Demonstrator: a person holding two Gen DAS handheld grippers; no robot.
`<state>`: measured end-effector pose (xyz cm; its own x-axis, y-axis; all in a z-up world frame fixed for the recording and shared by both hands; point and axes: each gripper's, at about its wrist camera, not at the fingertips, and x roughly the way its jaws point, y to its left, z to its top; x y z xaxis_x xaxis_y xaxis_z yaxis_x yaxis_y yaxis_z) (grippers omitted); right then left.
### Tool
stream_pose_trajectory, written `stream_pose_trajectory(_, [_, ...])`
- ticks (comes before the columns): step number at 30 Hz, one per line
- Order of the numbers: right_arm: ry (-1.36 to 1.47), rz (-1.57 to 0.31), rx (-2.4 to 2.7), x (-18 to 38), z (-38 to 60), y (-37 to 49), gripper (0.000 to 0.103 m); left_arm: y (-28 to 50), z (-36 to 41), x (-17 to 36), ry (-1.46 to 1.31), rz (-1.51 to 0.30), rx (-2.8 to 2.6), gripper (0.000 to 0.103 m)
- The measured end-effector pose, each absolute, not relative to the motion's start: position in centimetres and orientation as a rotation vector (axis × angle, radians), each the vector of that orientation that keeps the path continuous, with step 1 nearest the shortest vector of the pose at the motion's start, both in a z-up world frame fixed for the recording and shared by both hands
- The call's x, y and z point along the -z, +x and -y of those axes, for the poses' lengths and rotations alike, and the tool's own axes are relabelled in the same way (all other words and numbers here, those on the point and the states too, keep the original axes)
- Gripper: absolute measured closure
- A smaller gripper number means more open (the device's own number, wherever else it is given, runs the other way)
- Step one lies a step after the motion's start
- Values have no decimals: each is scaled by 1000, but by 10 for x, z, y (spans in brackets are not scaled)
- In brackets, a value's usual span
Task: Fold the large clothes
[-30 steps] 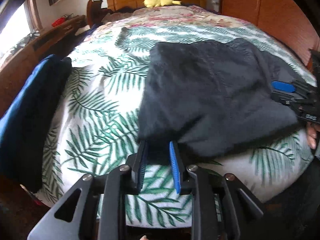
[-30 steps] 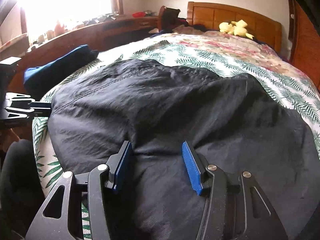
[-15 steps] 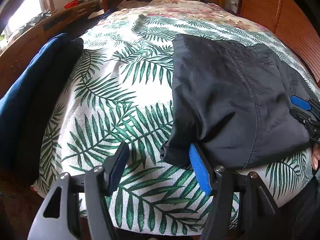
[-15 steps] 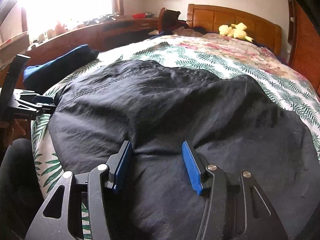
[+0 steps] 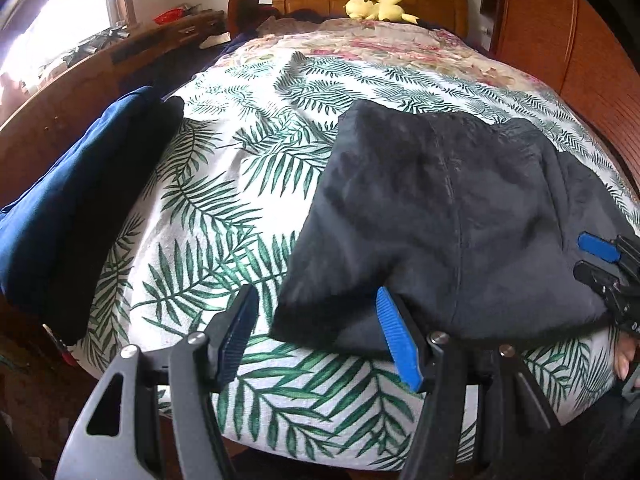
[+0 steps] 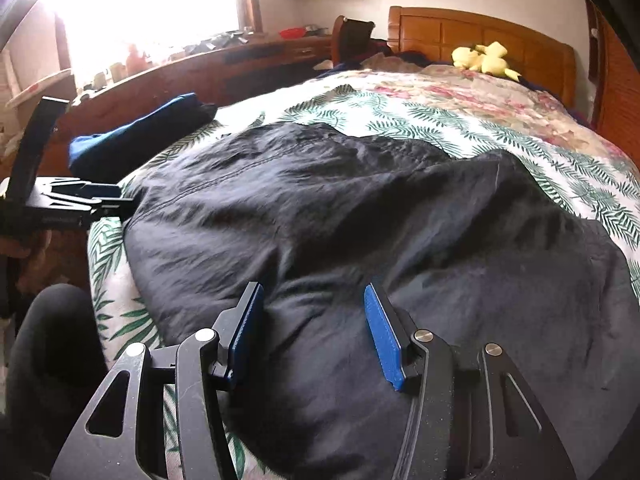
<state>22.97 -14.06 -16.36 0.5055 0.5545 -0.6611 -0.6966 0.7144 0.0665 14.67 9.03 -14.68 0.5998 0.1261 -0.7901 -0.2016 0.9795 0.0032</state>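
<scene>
i am looking into a bedroom in a home. there is a big bed with a white cover printed with green leaves (image 5: 224,216) and a brown wooden headboard (image 6: 480,36). a soft yellow toy (image 5: 376,6) lies by the pillows. a bright window (image 6: 140,4) shines over a long brown wooden shelf full of small things (image 6: 224,54). folded dark blue clothes (image 5: 68,200) sit on the bed's edge.

— Do we see any lettering we can read?
— We spot faint white marks on the right gripper (image 5: 614,276) body, but we cannot make out a word.
</scene>
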Motion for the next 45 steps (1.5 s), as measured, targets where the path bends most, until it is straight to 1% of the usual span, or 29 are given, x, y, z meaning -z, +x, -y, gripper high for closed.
stream_pose_trajectory(8, [-237, -698, -768, 158, 144, 218, 50, 149, -94, 162, -135, -966, -200, 41])
stream_pose_trajectory(13, [-238, -693, -800, 156, 142, 213, 50, 144, -99, 165, -209, -963, -186, 41])
stream_pose_trajectory(15, [-249, -691, -806, 157, 141, 211, 50, 143, -100, 165, -254, -955, -167, 52])
stream_pose_trajectory(16, [-256, -689, -804, 157, 140, 210, 50, 144, -100, 165, -265, -953, -168, 52])
stream_pose_trajectory(18, [-260, -689, -804, 159, 141, 208, 50, 144, -98, 165, -260, -947, -172, 58])
stream_pose_trajectory(19, [-258, -689, -806, 159, 142, 208, 50, 145, -97, 164, -260, -941, -169, 65])
stream_pose_trajectory(20, [-255, -690, -807, 159, 142, 209, 50, 145, -96, 163, -261, -935, -167, 76])
stream_pose_trajectory(21, [-253, -691, -807, 159, 143, 210, 50, 145, -93, 161, -249, -929, -176, 93])
stream_pose_trajectory(24, [-248, -690, -803, 159, 147, 210, 50, 144, -83, 146, -202, -881, -179, 98])
stream_pose_trajectory(28, [-243, -689, -803, 158, 151, 211, 50, 142, -53, 104, -115, -773, -156, 100])
stream_pose_trajectory(31, [-236, -683, -791, 156, 160, 208, 50, 147, -14, 66, -45, -701, -102, 101])
stream_pose_trajectory(34, [-226, -683, -771, 157, 175, 208, 50, 155, 25, 39, 8, -646, -37, 101])
stream_pose_trajectory(40, [-174, -678, -701, 155, 225, 207, 50, 172, 106, -1, 78, -571, 118, 102])
stream_pose_trajectory(45, [-117, -655, -612, 145, 276, 210, 50, 190, 168, -19, 101, -576, 266, 101])
